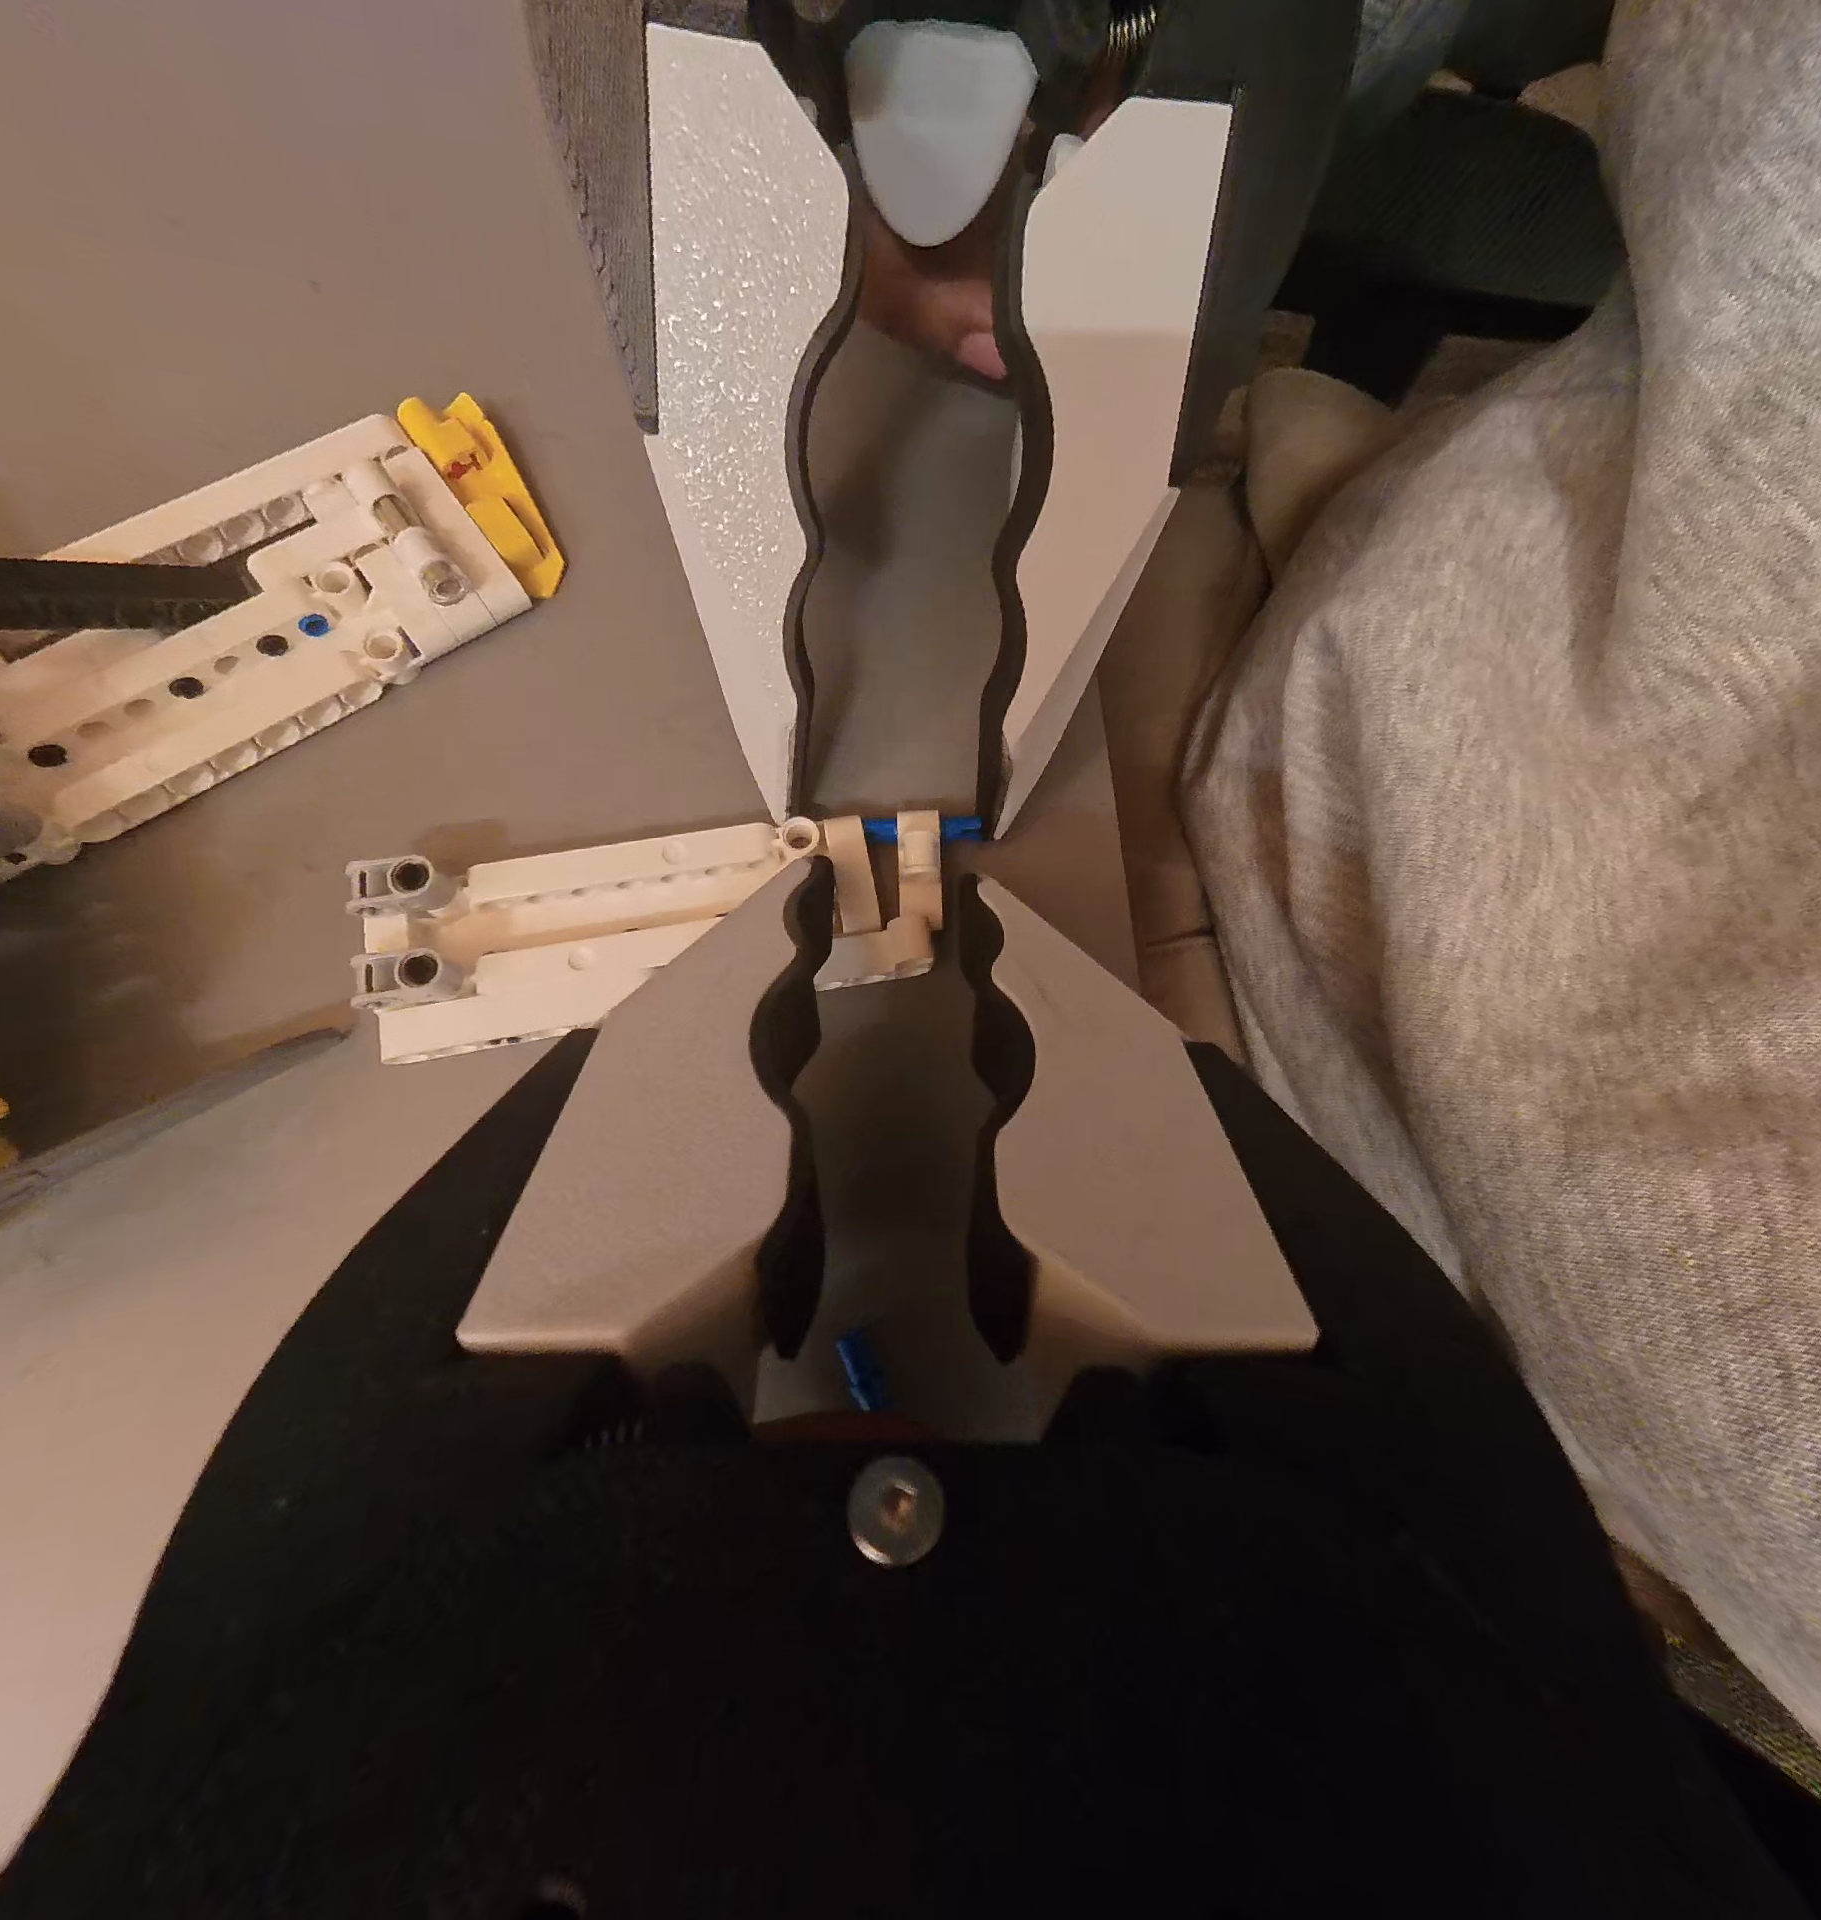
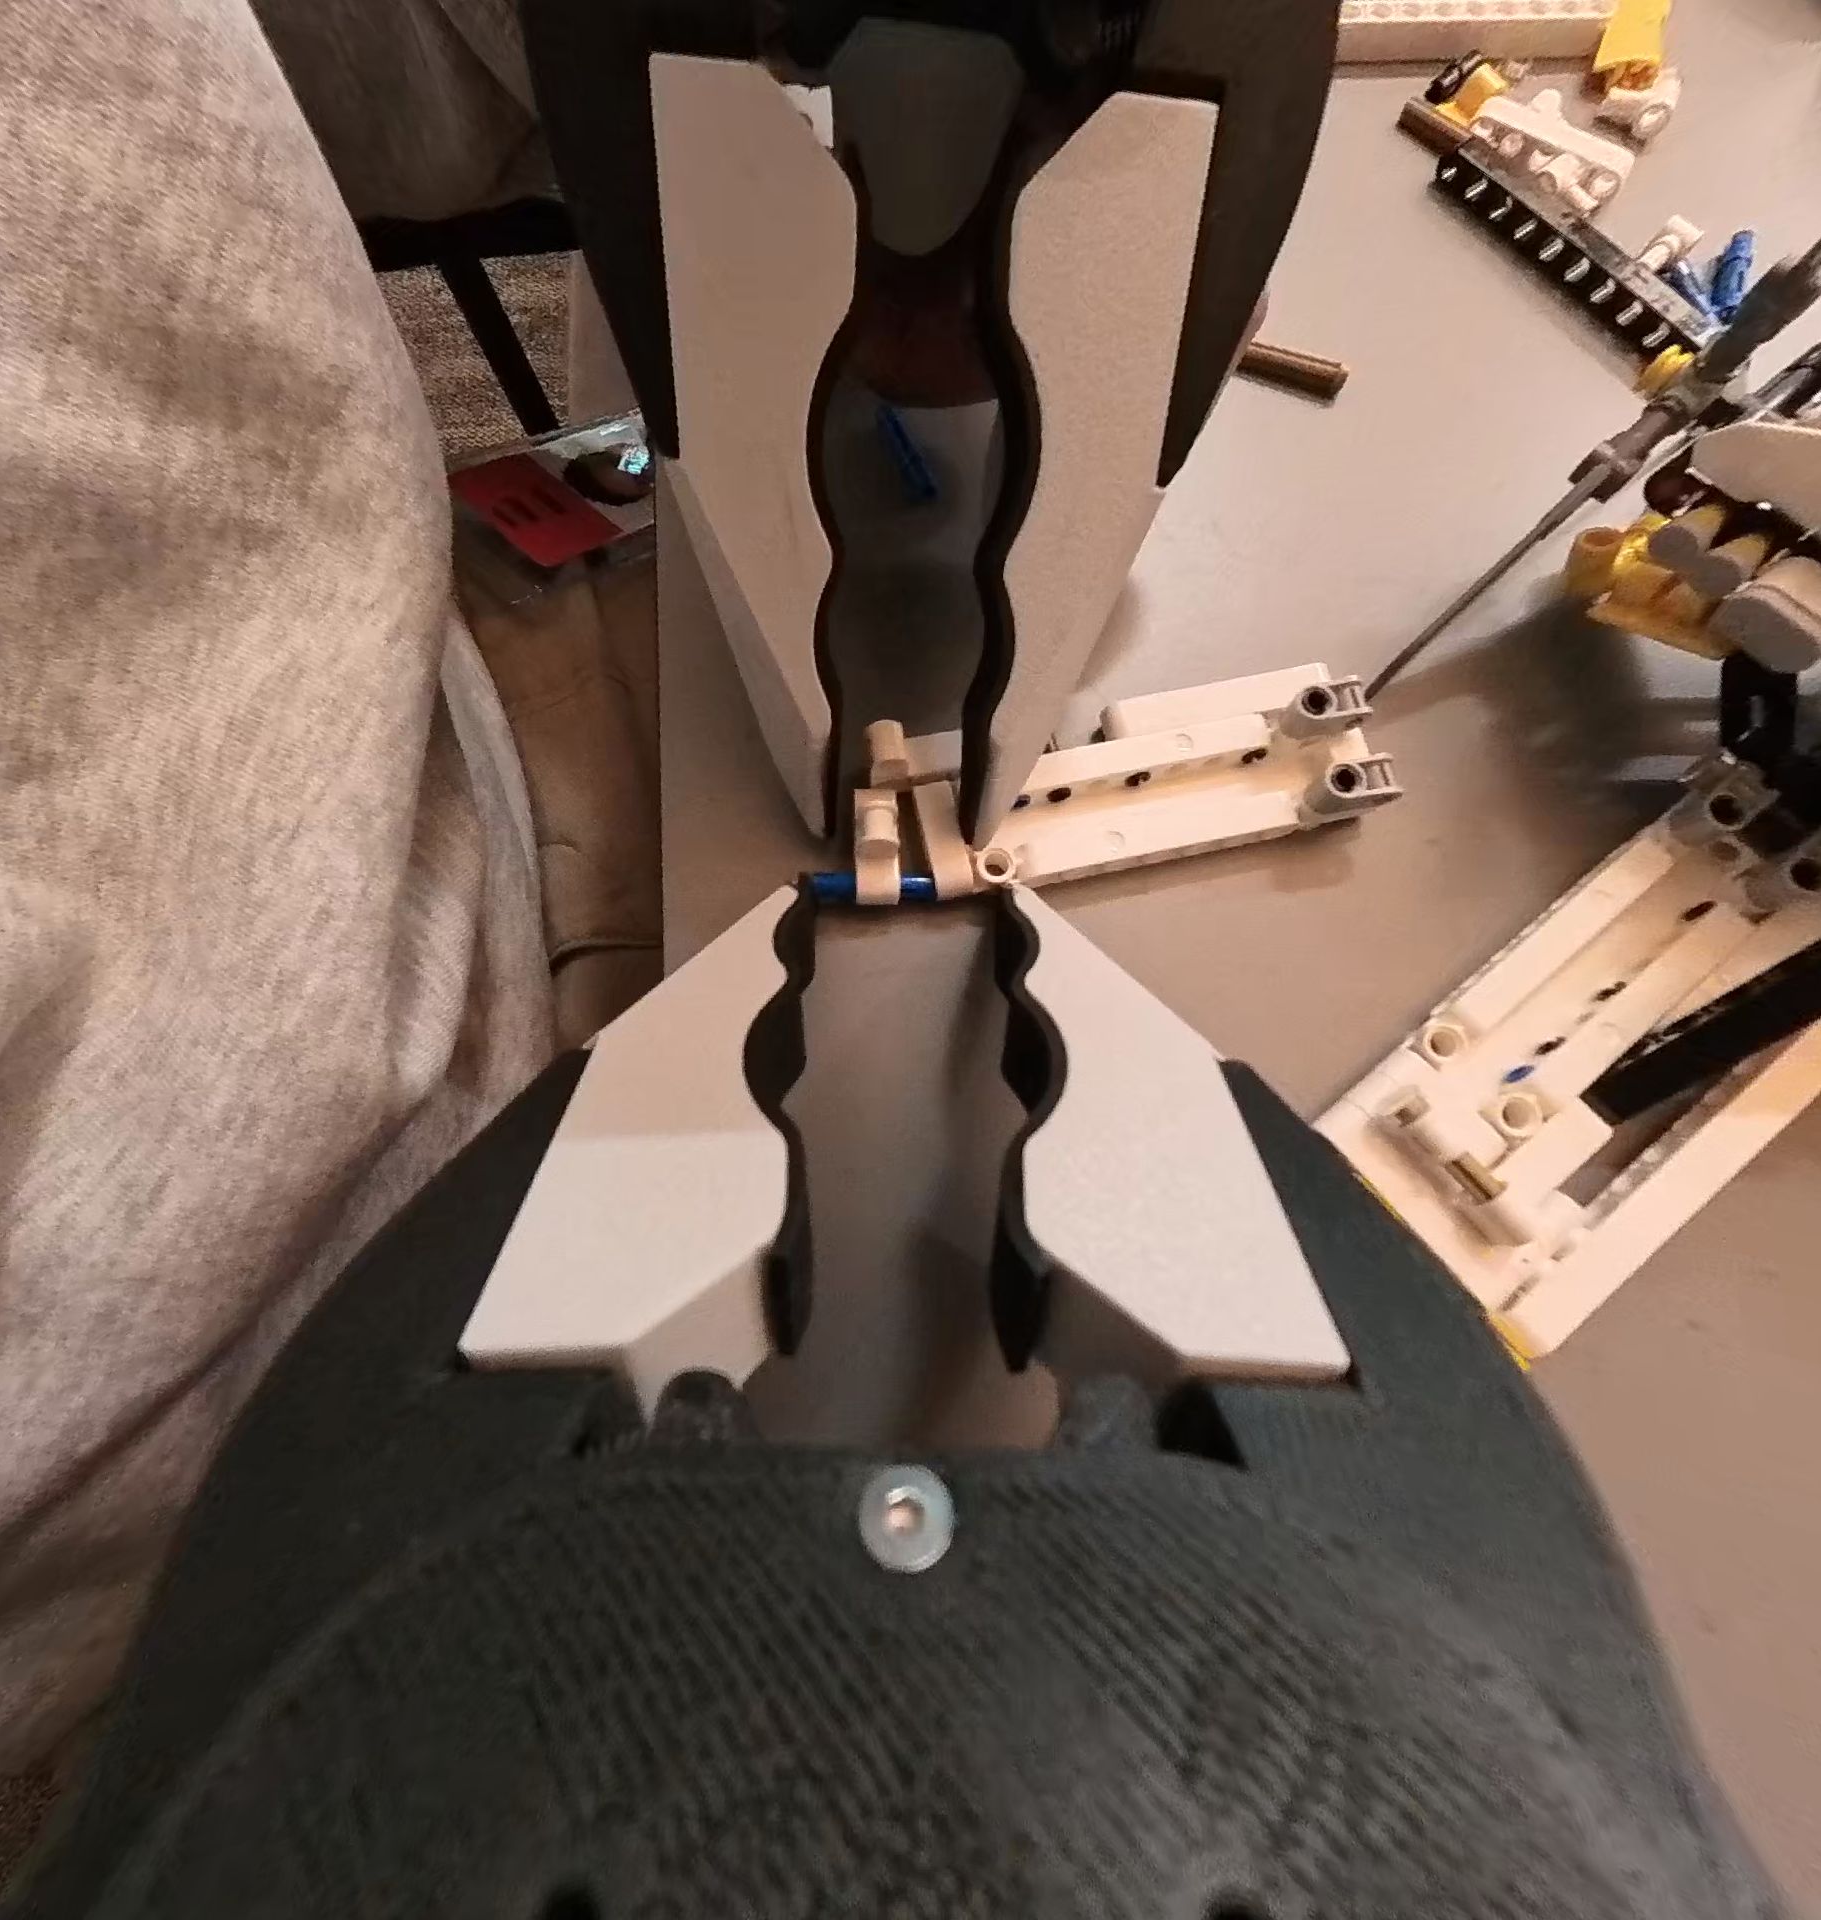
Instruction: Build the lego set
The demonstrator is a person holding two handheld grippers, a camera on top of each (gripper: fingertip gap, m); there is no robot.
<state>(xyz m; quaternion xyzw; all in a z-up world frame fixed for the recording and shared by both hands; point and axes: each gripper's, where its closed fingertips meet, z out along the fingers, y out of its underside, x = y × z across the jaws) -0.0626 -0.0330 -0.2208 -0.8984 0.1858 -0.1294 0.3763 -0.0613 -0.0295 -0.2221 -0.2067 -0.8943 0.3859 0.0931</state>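
We find the left gripper (image 1: 885, 883) clenched on the white lego assembly's (image 1: 594, 925) end; the right gripper (image 2: 901, 899), opposite, grasps its blue pin (image 2: 864, 886) above the bench (image 2: 1249, 582).

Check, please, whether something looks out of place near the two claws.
Yes. A loose blue pin lies deep in the throat of the left claw, behind its fingers and apart from the white assembly held at its tips. It looks dropped there rather than placed, and could fall out when the claw moves.
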